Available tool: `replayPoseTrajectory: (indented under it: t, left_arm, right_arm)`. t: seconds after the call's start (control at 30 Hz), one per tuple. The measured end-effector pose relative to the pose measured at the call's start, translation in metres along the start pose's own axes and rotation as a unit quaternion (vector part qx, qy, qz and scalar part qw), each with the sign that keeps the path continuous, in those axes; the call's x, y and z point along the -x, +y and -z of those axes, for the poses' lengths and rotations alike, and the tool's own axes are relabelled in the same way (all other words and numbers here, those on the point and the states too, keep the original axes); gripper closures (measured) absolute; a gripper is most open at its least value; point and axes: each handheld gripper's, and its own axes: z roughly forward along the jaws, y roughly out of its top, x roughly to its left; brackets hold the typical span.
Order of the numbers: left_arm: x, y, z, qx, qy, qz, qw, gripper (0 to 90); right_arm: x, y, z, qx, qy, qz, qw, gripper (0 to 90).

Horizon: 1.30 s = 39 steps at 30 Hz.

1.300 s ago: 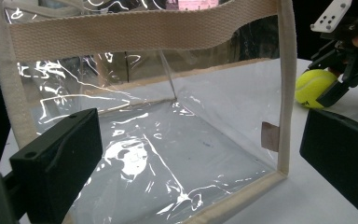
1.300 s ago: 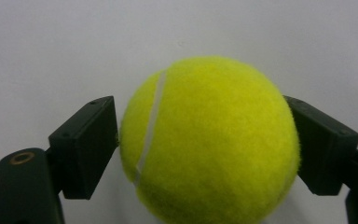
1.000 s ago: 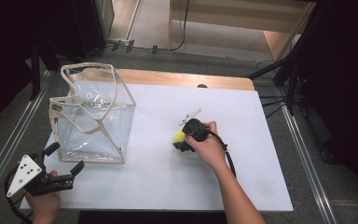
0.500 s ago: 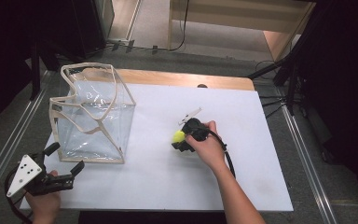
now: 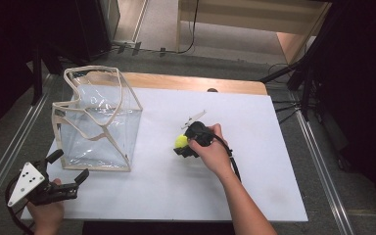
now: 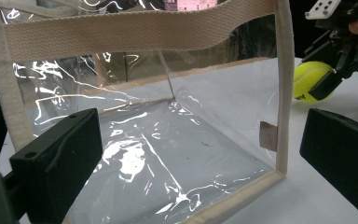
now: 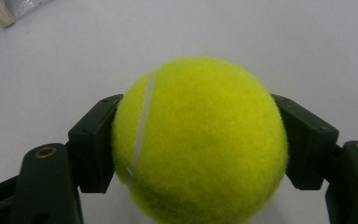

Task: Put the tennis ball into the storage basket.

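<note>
One fuzzy yellow tennis ball [image 7: 199, 140] sits mid-worktop, clamped across its middle by the right gripper [image 5: 186, 145] fingers. Light, springy, grippy felt; hold at the widest girth. Left gripper [image 5: 67, 172] fingers apart, near the clear plastic tote bag [image 5: 98, 122].

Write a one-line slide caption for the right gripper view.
Right tool clamps a yellow tennis ball between its black jaws above the white table.

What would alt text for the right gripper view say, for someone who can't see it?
A yellow-green tennis ball is clamped between the right gripper's two black fingers, just above a white table. A corner of a cream-trimmed clear bag peeks in at top left.
</note>
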Motion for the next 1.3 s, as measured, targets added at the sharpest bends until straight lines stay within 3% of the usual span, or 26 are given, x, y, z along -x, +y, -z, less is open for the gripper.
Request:
replayPoseTrajectory:
  t: [0.67,1.3]
  left_arm:
    - [0.000,0.000,0.000,0.001,-0.002,0.003,1.0000,0.0]
    - [-0.001,0.000,0.000,0.002,-0.003,0.004,1.0000,0.0]
  right_arm:
    - [-0.018,0.032,-0.020,-0.004,0.025,0.030,0.9992,23.8]
    - [-0.036,0.062,-0.036,-0.003,0.058,0.067,0.9961,23.7]
